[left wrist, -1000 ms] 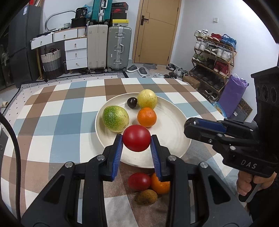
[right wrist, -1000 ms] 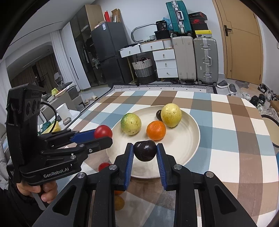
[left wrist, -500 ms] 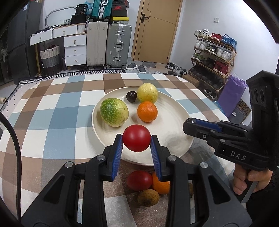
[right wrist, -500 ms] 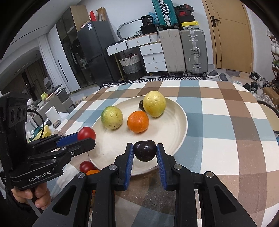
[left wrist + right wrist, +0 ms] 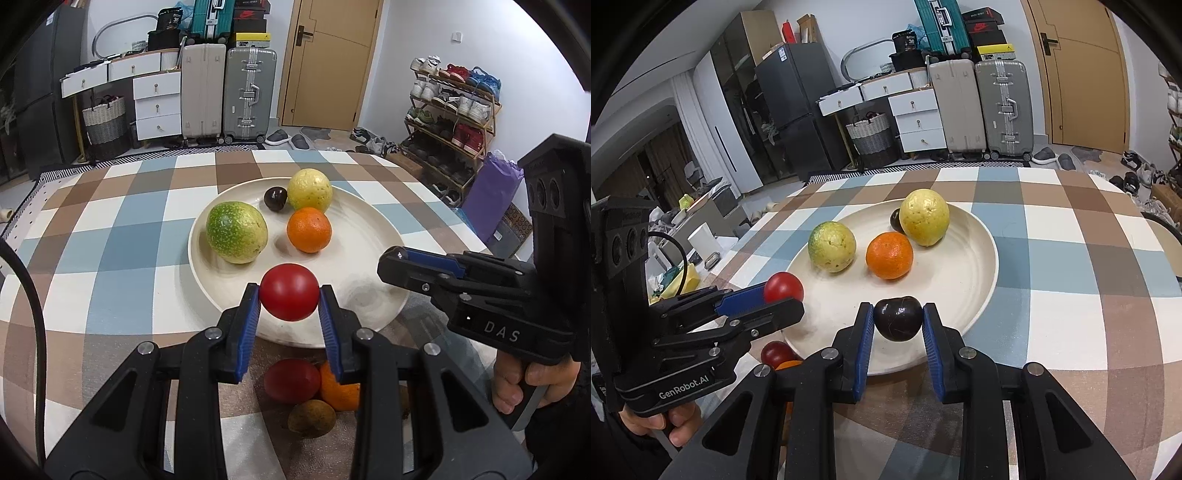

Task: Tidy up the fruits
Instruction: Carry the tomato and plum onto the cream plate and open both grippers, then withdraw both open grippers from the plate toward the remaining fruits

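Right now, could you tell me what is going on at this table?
A person is sorting fruit with a handheld gripper in each hand. The left gripper is shut on a red fruit, the right gripper on a dark plum, both above the near edge of the plate. Four fruits already lie on it; a few wait on the tablecloth.

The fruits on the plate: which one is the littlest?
The dark plum at the back of the plate, beside the yellow fruit. It is far smaller than that one, the green fruit and the orange.
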A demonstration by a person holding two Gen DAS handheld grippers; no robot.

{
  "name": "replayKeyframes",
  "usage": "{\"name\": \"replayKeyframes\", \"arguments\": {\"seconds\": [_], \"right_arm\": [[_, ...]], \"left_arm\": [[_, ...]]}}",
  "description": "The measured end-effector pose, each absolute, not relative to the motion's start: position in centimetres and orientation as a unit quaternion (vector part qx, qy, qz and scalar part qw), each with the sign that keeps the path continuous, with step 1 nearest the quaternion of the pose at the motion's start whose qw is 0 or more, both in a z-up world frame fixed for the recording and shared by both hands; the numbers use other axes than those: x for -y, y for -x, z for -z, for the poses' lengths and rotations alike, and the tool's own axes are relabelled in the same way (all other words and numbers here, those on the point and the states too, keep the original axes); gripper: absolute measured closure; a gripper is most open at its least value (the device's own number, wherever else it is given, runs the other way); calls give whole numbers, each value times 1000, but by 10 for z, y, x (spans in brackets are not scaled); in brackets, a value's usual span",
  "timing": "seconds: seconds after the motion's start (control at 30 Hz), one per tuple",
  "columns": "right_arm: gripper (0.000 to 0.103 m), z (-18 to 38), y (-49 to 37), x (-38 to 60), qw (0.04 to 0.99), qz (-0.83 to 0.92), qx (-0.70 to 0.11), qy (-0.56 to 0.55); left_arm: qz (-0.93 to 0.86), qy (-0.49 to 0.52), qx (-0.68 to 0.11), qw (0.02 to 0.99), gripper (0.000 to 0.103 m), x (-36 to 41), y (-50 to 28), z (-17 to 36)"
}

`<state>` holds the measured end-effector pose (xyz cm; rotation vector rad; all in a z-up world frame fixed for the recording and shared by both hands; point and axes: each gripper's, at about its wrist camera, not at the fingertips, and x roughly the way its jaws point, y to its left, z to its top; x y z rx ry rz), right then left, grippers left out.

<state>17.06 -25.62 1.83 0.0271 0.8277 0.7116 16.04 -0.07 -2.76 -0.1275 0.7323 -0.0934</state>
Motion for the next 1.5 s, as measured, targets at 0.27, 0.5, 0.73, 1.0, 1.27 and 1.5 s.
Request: {"name": "replayKeyframes", "arguments": {"seconds": [0.27,0.5,0.73,1.0,1.27,1.5], "right_arm": [[59,-22,-166,257,864,-332,-379,-5],[38,-25,-164,266,873,-314,-373,4],[13,-29,-160,273,877,-311,-365,1],[0,-29,-158,270,881,-302,-364,21],[0,-27,-154,264,869,-323,-373,34],[0,-28,-145,256,861,-330,-383,62]], "left_arm": [[46,58,-354,932,74,2,-156,26],[41,56,-354,933,66,-1,-152,24],[29,55,-346,936,37,-8,-143,19],[30,62,-342,937,10,-18,-124,15],[24,50,-343,938,1,-18,-107,16],[30,40,-358,932,1,-14,-97,24]]}}
